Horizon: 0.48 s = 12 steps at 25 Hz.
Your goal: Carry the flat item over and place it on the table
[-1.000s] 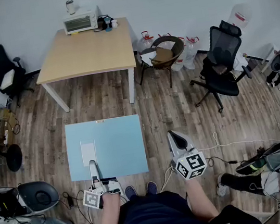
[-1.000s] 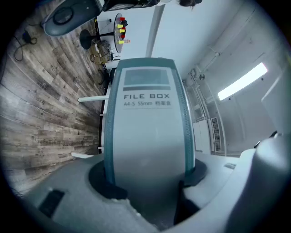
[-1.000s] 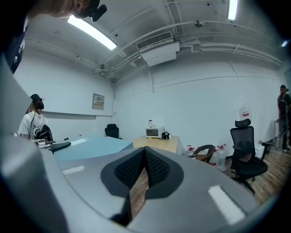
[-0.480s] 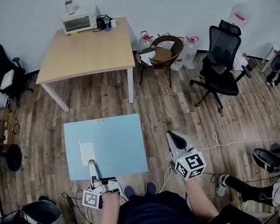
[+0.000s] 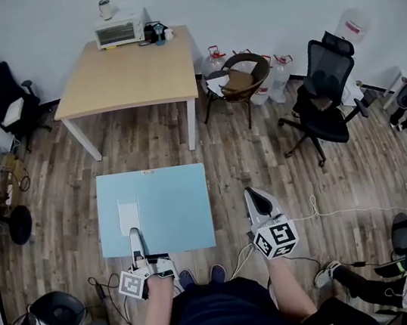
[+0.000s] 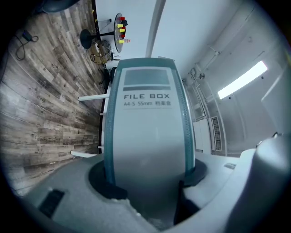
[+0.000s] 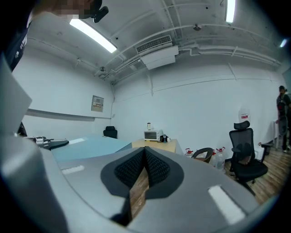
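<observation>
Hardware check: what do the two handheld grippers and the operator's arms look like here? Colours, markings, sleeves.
Left gripper and right gripper: light grey moulded shells with tapering jaws. Each carries a marker cube, white with black squares: left cube, right cube. The right gripper's pads are black and ribbed. The person wears a dark navy short-sleeved top.

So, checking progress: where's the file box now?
Head view, left of centre: the file box is clamped in the left hand-held gripper over the floor, short of the wooden table.
</observation>
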{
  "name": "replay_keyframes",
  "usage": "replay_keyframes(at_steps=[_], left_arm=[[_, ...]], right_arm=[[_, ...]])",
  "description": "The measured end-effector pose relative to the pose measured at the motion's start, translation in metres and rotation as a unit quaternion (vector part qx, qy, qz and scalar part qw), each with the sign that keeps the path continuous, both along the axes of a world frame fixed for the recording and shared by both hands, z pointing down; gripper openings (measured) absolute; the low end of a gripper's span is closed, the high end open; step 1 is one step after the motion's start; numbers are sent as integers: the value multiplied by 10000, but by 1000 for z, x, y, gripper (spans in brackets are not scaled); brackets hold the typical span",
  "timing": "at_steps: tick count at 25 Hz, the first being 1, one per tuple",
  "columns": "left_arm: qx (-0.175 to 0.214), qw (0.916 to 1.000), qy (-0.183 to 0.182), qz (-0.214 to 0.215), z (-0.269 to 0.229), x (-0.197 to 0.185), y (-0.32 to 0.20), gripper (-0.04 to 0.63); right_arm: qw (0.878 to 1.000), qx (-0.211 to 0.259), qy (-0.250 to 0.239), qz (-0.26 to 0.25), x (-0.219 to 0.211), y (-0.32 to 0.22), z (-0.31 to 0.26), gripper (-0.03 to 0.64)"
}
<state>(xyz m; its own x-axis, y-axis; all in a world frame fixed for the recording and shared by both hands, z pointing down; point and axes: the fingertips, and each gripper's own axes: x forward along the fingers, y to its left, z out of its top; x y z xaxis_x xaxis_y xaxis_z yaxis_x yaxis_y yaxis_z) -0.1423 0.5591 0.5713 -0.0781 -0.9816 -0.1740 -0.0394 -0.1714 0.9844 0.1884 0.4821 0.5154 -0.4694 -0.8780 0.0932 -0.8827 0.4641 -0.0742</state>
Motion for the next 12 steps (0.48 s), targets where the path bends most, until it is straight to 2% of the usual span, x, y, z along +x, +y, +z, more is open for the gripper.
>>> replay_keyframes(at_steps=[7,12], left_arm=[[106,9998,0,-150,-23,-3,-34,260],[134,9996,-35,-230,-44,16,-65,261]], right_arm=[[9994,171,244,151,2,-25,6,12],[9991,310,262,113,5,-47,-1,6]])
